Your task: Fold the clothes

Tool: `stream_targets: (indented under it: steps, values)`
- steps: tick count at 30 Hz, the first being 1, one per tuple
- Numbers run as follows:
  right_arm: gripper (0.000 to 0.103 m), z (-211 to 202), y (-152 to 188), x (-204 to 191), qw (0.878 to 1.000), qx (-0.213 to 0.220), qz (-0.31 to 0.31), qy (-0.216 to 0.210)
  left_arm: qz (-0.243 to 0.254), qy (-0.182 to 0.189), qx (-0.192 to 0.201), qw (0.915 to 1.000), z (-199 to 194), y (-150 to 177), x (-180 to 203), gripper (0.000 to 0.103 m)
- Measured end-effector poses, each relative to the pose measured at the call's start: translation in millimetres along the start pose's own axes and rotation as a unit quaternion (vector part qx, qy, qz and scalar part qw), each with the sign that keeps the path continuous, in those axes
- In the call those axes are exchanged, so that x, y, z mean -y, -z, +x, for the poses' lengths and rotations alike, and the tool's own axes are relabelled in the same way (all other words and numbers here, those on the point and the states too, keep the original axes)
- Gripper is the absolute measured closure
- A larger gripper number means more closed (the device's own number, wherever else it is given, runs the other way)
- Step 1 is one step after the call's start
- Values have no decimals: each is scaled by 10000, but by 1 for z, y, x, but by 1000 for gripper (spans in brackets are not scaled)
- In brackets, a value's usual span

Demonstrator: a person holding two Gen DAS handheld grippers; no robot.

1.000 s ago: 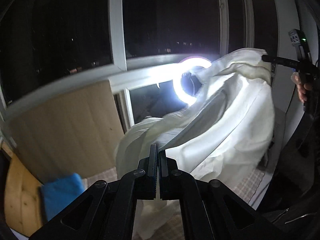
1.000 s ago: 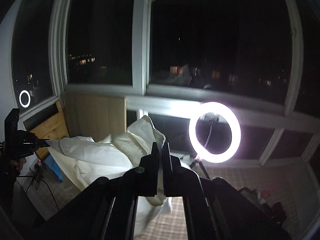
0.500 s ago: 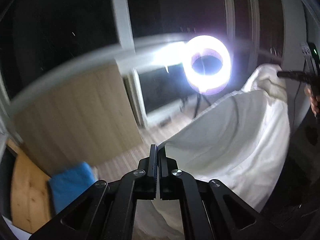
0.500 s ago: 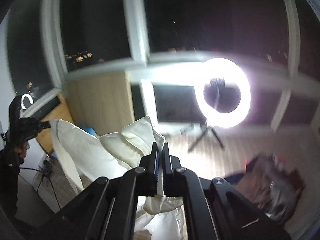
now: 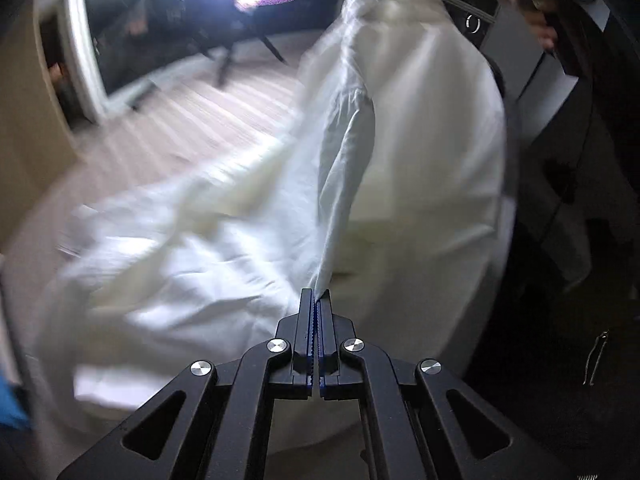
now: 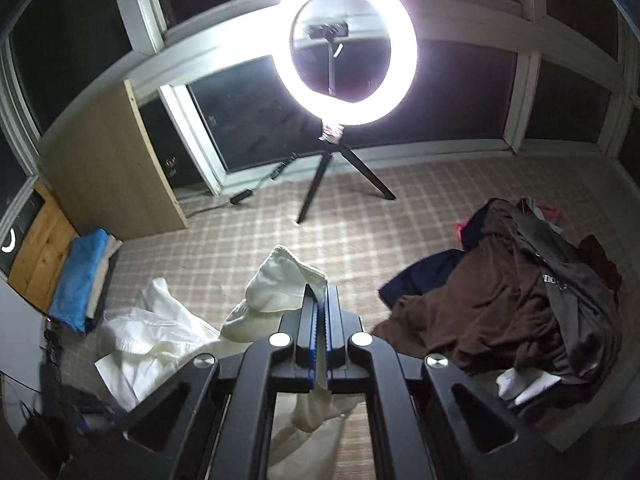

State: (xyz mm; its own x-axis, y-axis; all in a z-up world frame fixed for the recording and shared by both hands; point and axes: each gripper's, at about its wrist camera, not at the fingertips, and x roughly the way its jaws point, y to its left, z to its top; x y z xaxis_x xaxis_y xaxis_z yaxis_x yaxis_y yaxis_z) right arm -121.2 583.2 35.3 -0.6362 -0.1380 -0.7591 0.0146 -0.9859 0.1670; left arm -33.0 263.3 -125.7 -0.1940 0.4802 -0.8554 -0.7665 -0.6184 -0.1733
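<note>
Pinching a narrow fold of the white garment [image 5: 248, 288] between closed jaws, the left gripper [image 5: 316, 294] points down toward the plaid-covered surface [image 6: 360, 232]. Most of that cloth lies spread and blurred below it, with one part rising toward the upper right. The right gripper [image 6: 318, 292] is likewise clamped on a bunched edge of the same white garment [image 6: 160, 340], which trails down to its left. A ring light [image 6: 348, 48] stands on a tripod beyond. Dark clothes [image 6: 520, 300] are heaped at right; a blue folded stack [image 6: 80, 280] sits at left.
</note>
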Motion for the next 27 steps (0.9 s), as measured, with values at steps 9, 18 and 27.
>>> stream_targets:
  steps: [9,18,27]
  values:
    - [100,-19,11,34,9986,239,151,-440,-168,33,303,9994,6,6,42,103]
    - [100,-12,37,67,9953,153,595,-753,-391,-112,379,9985,12,17,38,90]
    - [100,-14,39,61,9963,54,292,-805,-41,-392,354,9986,28,9,53,93]
